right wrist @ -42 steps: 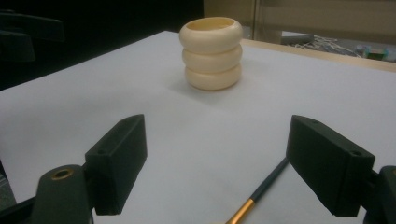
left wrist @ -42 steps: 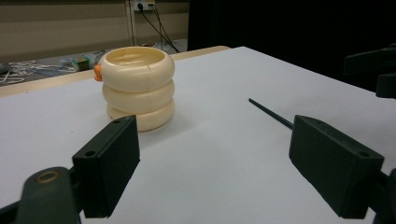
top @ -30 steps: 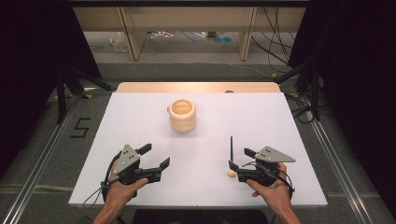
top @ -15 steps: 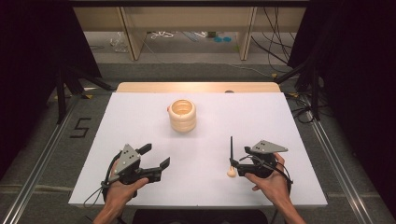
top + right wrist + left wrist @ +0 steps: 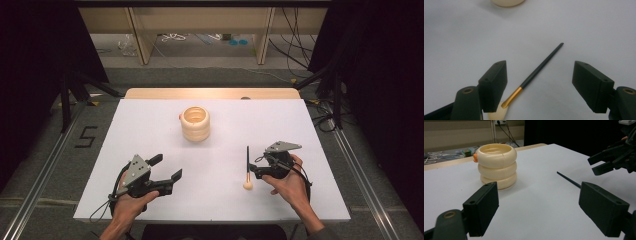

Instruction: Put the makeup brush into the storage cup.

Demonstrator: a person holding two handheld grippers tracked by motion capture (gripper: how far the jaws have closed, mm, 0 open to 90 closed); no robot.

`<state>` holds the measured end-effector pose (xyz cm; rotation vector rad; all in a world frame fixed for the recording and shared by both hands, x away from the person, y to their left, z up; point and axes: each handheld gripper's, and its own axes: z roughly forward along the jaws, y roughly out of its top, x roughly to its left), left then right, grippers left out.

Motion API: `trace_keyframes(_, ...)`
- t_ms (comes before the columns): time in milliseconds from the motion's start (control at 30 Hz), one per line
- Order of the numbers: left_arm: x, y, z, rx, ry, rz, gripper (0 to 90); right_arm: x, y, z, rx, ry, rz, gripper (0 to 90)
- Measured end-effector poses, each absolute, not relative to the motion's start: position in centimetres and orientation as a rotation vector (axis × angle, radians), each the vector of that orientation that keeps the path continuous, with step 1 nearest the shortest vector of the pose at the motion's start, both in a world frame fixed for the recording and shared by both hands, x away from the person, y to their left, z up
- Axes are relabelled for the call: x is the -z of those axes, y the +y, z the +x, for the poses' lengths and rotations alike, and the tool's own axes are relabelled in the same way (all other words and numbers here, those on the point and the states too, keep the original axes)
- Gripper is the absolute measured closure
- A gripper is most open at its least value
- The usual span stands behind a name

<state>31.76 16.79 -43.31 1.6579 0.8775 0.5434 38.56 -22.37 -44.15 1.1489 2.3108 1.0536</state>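
Your right gripper's (image 5: 539,85) jaws stand apart and have just been narrowing around the slim black-handled brush with a gold ferrule and cream tip (image 5: 537,70), not touching it; it lies flat on the white table (image 5: 150,125). Your left gripper (image 5: 167,170) rests open, well short of the cream three-ring stacked holder (image 5: 195,124).

My left gripper (image 5: 167,169) sits low and level, jaws spread wide, hand wrapped round its body. My right gripper (image 5: 254,171) tilts down, jaws have just been closing but gape apart, pads pressing nothing.
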Motion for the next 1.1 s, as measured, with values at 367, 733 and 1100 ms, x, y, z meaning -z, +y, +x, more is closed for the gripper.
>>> trace_keyframes(367, 43.3, 16.8, 31.8, -0.545, 0.872, 1.666, 15.9, 44.4, -21.9, 40.1, -0.959, 2.382, 1.217, 32.7)
trace_keyframes(733, 43.3, 16.7, 31.8, -0.533, 0.888, 1.652, 15.9, 45.0, -20.5, 41.6, -0.88, 2.462, 1.237, 38.8)
trace_keyframes(1100, 43.3, 16.7, 31.8, -0.532, 0.889, 1.651, 15.9, 45.1, -19.4, 42.1, -0.786, 2.54, 1.231, 43.8)
